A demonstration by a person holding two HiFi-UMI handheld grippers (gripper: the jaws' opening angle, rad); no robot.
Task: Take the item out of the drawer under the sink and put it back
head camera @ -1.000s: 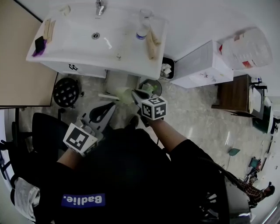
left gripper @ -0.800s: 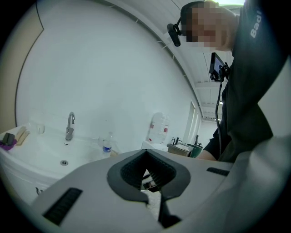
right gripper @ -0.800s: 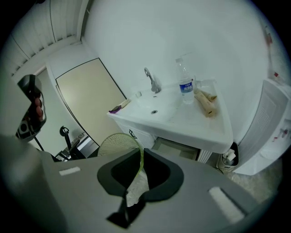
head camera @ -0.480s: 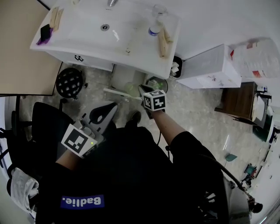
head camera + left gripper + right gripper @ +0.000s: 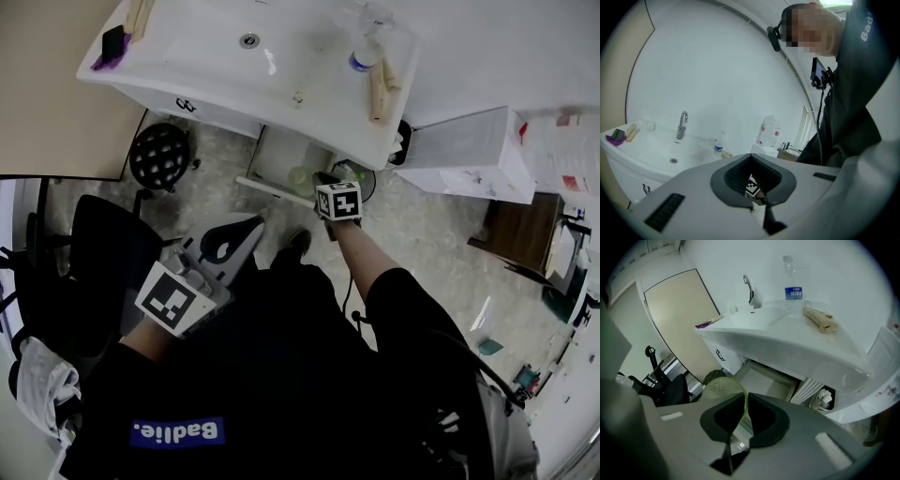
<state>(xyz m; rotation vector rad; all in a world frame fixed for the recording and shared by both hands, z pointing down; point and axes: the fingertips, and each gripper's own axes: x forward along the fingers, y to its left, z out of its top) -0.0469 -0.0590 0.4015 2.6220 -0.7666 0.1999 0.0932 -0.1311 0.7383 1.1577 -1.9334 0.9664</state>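
Observation:
A pale green translucent bowl [image 5: 723,387] is clamped by its rim in my right gripper [image 5: 740,418], which is shut on it. In the head view the bowl [image 5: 300,176] hangs just over the front edge of the open drawer [image 5: 272,159] under the white sink [image 5: 234,66], with the right gripper [image 5: 323,183] behind it. The drawer [image 5: 764,380] looks bare inside in the right gripper view. My left gripper [image 5: 246,230] is held back near my body, shut with nothing in it. Its own view shows the shut left gripper [image 5: 754,187] with the sink [image 5: 656,154] beyond.
A black round stool [image 5: 161,155] stands left of the drawer and a black chair [image 5: 103,244] is nearer me. A small bin [image 5: 403,145] and a white cabinet [image 5: 469,155] sit right of the sink. A bottle [image 5: 361,58] and wooden pieces [image 5: 380,89] rest on the sink top.
My right gripper has carried the green bowl forward and down to the open drawer. The left gripper has stayed near my body.

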